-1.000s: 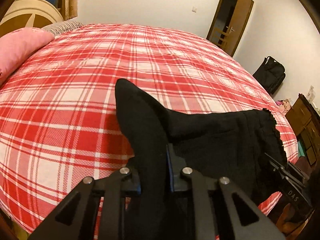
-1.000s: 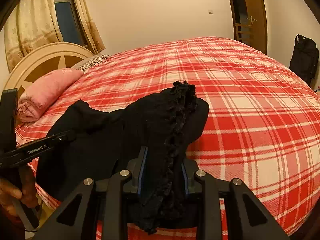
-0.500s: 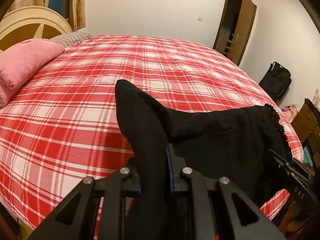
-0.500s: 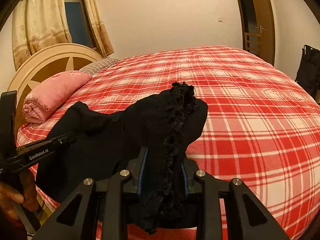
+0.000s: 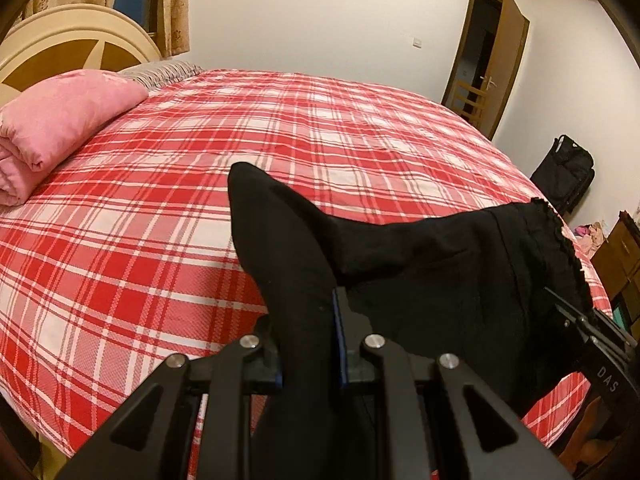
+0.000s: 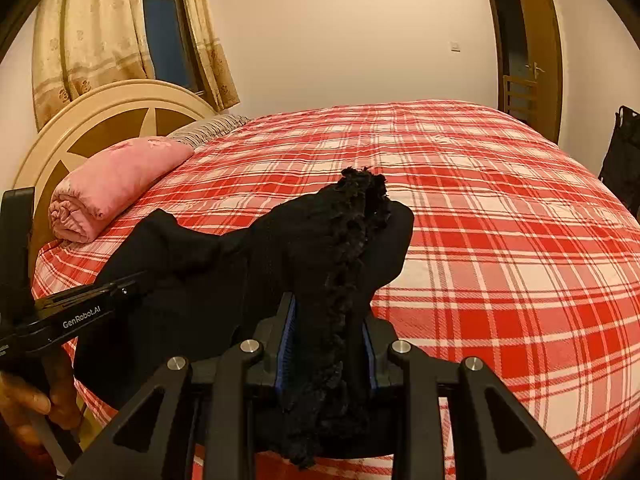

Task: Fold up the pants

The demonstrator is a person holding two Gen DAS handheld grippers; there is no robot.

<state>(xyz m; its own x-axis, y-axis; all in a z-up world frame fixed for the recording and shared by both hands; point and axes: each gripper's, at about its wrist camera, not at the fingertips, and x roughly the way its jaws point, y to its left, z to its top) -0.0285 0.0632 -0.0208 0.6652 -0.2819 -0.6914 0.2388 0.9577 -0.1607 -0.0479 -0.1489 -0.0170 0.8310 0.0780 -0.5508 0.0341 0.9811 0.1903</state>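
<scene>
The left gripper [image 5: 308, 344] is clamped on smooth black cloth of the pants [image 5: 440, 272]; the right gripper [image 6: 326, 348] pinches their frilled edge. The pants hang between them over the bed [image 5: 160, 208] at its six-o'clock edge. Likely step: carrying them out to spread flat. At nine o'clock in the right view the left tool reads "GenRobot.AI".

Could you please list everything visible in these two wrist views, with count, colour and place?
pants: one, black, frilled edge, held between both grippers above the near bed edge
bed cover: one, red and white plaid
rolled quilt: one, pink, by the headboard
headboard: one, cream and brown
curtains: beige, at the window
door: one, brown, open
bag: one, black, by the wall
left gripper: black, shut on pants
right gripper: black, shut on pants
hand: one, lower left, right view
</scene>
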